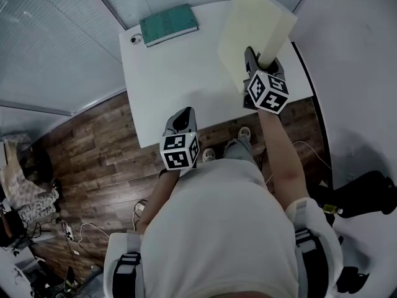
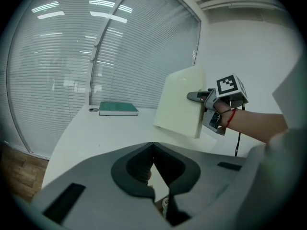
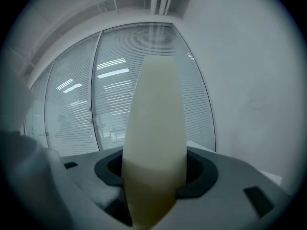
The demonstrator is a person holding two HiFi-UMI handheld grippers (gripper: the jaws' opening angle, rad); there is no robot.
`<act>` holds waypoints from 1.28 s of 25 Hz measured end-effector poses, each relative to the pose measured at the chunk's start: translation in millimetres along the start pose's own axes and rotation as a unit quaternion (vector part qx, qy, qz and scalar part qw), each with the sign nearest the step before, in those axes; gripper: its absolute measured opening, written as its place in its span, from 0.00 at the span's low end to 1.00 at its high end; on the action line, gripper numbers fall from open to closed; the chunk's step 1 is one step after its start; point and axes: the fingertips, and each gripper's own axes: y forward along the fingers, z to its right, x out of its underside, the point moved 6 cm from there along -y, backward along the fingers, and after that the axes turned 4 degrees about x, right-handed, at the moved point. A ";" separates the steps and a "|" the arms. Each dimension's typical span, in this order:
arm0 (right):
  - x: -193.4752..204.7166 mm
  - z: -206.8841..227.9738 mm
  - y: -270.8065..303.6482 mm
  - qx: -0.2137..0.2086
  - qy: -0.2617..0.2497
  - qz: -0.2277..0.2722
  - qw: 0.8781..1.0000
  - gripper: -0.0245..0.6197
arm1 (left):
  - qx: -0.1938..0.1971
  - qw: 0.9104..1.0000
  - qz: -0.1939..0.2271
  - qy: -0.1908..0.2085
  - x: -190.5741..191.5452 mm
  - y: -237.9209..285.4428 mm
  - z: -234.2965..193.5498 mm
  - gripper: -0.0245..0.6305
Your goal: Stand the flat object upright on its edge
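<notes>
The right gripper [image 1: 257,58] has its jaws pinching the cream flat board [image 1: 254,27], held tilted above the right side of the white desk [image 1: 186,79]. The left gripper [image 1: 182,120] hovers at the near edge, its jaws pressed together and empty. A green book [image 1: 168,24] lies far left.

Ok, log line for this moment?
right gripper: shut on board, off table | left gripper: shut, empty | book: table's far corner
</notes>
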 end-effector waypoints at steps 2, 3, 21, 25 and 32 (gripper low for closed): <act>0.4 -2.3 8.0 0.005 -0.009 0.003 1.000 0.45 | -0.003 1.000 -0.001 -0.002 0.2 1.0 -1.6 0.07; -0.1 -4.0 12.0 0.007 -0.017 0.005 1.000 0.45 | -0.005 1.000 -0.001 -0.003 0.3 1.5 -2.6 0.07; 9.0 -32.4 50.5 -0.012 -0.134 0.023 0.991 0.46 | -0.021 1.000 -0.012 -0.010 1.8 9.1 -4.8 0.07; 15.3 -30.4 46.4 -0.015 -0.129 0.015 0.991 0.47 | -0.020 1.000 -0.013 -0.008 3.2 7.9 -0.5 0.07; 36.0 -29.3 42.9 -0.020 -0.123 -0.012 0.992 0.48 | -0.020 1.000 -0.017 -0.006 7.5 7.7 1.4 0.07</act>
